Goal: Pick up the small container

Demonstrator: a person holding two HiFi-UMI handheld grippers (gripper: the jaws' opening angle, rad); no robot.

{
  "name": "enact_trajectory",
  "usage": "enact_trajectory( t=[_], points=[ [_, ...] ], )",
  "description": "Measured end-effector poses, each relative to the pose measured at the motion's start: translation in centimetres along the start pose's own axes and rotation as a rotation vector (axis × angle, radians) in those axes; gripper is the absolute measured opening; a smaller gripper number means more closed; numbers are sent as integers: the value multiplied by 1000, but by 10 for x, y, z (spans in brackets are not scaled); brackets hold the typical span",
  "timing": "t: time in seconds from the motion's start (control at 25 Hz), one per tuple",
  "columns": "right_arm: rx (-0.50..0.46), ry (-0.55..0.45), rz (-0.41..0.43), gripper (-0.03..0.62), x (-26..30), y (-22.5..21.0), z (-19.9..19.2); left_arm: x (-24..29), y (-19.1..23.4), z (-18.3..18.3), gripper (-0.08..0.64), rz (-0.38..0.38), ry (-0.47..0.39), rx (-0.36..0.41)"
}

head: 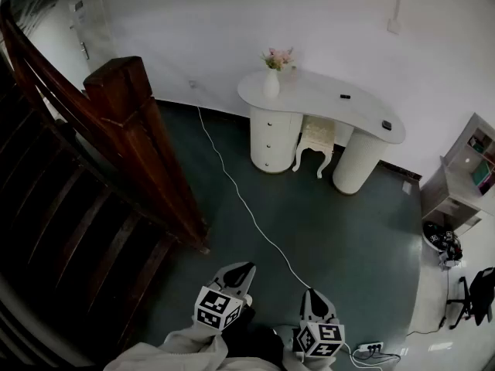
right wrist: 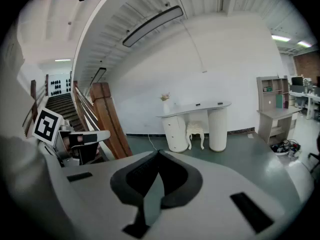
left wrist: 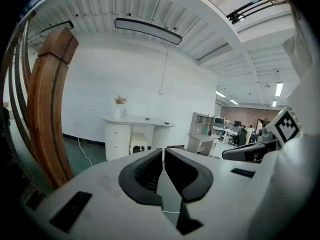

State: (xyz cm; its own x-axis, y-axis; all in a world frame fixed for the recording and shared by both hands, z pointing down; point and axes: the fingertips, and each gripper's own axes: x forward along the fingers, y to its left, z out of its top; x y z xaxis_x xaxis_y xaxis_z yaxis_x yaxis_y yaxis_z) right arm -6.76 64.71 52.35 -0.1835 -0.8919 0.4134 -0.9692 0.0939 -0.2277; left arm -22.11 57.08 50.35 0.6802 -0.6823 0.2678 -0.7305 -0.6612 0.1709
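My left gripper (head: 240, 272) and right gripper (head: 313, 297) are both closed, holding nothing. The task is not started: I cannot identify the small container, maybe on the white desk (head: 325, 103) far ahead.

Two grippers show nearest: one left gripper (head: 244, 270) and one right gripper (head: 312, 294). Far across the floor stands one white desk (head: 325, 100) with one stool (head: 315, 137) under it. The desk carries one vase (head: 271, 84) at its left end and two small dark items, a middle item (head: 345, 96) and a right-end item (head: 387, 125). There is one white cable (head: 240, 198), one power strip (head: 371, 348) near right, one wooden post (head: 128, 91) left, and one shelf unit (head: 462, 178) right.
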Motion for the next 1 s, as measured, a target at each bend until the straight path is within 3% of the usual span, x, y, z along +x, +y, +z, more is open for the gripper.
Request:
enact_trajectory(
  t=[0.24, 0.52, 1.0],
  points=[
    [-44, -15, -32, 49, -12, 3, 2, -16, -8, -8, 26, 13, -4, -11],
    [-79, -12, -5, 49, -32, 11, -16, -40, -29, -31, 26, 45, -18, -42],
    [-49, -24, -37, 49, -57, -3, -41, -39, -61, -54, 26, 5, 9, -27]
  ],
)
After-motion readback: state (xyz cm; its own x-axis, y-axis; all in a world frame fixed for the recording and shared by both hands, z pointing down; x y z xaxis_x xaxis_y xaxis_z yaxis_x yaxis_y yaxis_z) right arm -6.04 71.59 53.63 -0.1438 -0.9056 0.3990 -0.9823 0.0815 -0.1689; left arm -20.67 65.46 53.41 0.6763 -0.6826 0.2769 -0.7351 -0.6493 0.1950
